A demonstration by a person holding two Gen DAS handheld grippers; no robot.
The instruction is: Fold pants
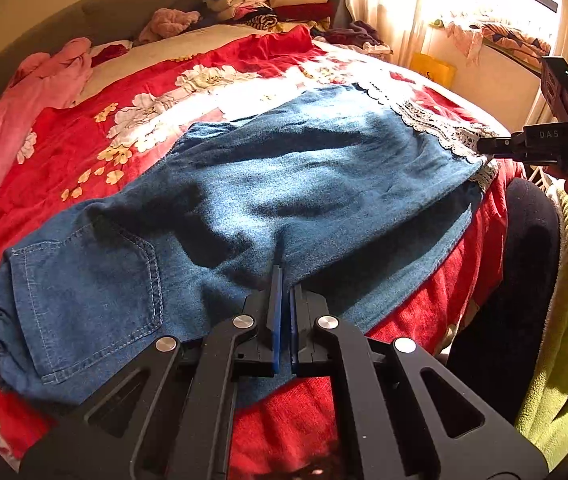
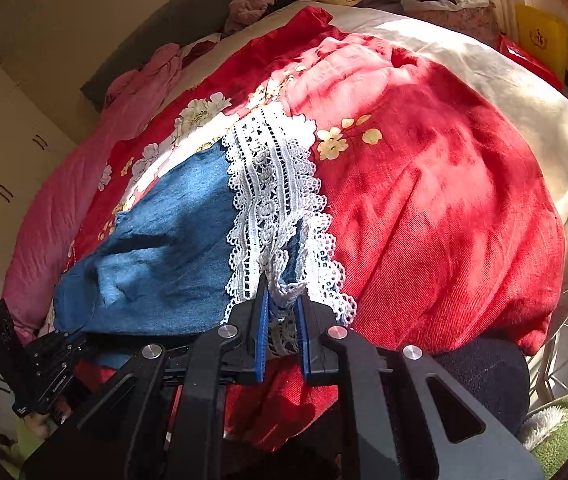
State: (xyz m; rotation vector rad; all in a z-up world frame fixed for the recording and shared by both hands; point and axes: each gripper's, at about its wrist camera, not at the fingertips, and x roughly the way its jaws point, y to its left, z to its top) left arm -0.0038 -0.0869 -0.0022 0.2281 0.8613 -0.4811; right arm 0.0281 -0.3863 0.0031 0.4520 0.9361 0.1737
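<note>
While the jeans lie across the red bedspread, the left claw pinches their near edge and the right claw clamps the lace hem.

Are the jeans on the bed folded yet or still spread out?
Spread lengthwise: the jeans run from back pocket to lace hem across the red bedspread. Legs appear stacked.

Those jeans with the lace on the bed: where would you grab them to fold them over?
By the near edge, coming from the side of the bed where the person stands. The jeans lie flat, so only edges give something to pinch. The right gripper already holds the lace hem; the left gripper is shut on the denim edge near the middle.
</note>
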